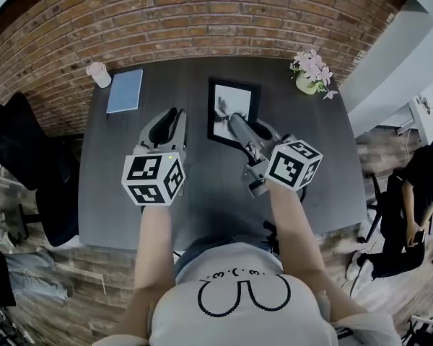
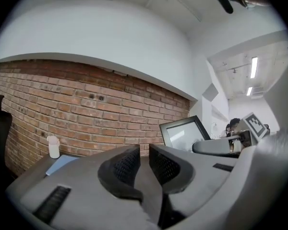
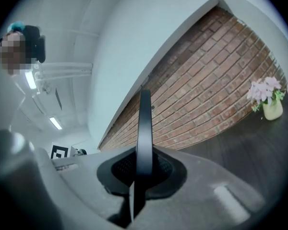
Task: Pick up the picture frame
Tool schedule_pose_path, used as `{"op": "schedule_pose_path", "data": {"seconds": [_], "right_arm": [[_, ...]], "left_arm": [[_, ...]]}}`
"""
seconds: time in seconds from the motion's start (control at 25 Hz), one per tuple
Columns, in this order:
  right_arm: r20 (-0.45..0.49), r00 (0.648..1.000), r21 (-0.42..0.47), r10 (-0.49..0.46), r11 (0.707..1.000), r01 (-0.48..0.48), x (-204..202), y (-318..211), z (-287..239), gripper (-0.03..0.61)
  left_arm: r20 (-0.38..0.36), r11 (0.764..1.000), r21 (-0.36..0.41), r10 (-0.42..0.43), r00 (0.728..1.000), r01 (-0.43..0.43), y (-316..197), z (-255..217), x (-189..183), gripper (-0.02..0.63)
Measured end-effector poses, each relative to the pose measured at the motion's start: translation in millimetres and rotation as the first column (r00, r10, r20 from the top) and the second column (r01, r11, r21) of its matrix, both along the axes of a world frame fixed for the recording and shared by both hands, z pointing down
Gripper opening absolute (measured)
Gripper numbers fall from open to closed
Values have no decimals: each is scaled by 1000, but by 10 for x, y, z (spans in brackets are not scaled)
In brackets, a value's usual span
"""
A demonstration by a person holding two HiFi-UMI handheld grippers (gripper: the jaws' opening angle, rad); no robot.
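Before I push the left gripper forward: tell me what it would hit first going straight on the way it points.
Probably the brick wall. The left gripper aims straight at it, with the picture frame off to the right of its line. Depth is unclear.

My left tool (image 2: 144, 153) points roughly level, its jaws close together with a narrow gap and nothing between the pads; my right tool (image 3: 144, 163) also points level but sits tilted to one side, its jaws clamped on the thin black edge of the picture frame (image 3: 144, 121). My arms reach forward side by side; the left forearm (image 1: 153, 240) runs straight ahead; the right forearm (image 1: 297, 229) angles inward.
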State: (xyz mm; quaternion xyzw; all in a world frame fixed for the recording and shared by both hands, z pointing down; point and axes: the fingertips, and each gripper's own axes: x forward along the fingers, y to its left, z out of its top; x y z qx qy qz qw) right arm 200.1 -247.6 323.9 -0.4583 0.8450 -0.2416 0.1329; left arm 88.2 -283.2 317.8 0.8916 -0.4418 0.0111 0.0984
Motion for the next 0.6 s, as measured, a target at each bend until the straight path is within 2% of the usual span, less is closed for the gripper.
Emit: {"op": "schedule_pose_path", "data": {"seconds": [0.12, 0.36, 0.6], "right_arm": [[-44, 999, 45, 14, 999, -12, 11, 42, -117, 9], [-147, 986, 205, 74, 978, -42, 16, 150, -439, 9], [-247, 953, 356, 174, 931, -78, -6, 279, -727, 9]], "left_arm": [[-3, 999, 44, -17, 1000, 17, 16, -117, -45, -2], [4, 984, 173, -34, 999, 33, 84, -411, -72, -2], [-7, 954, 296, -44, 999, 45, 201, -711, -113, -2]]}}
